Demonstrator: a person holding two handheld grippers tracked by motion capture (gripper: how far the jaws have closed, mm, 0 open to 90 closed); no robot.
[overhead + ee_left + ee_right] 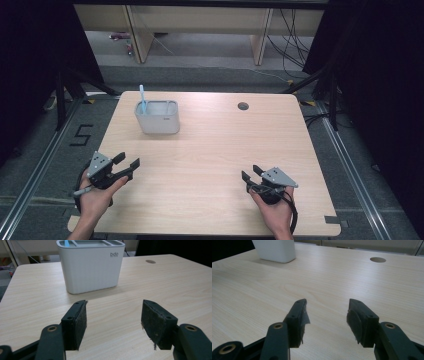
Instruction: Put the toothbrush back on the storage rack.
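Near the table's (215,160) front edge, my left gripper (127,163) and right gripper (251,173) both gape wide, holding nothing (pads bare); the white caddy (157,117) stands ahead of my left, well apart.

Wooden table (210,155) bearing white caddy (157,118)

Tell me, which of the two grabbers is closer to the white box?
The left gripper. It sits on the same side of the table as the white box; the right gripper is farther off, across the table.
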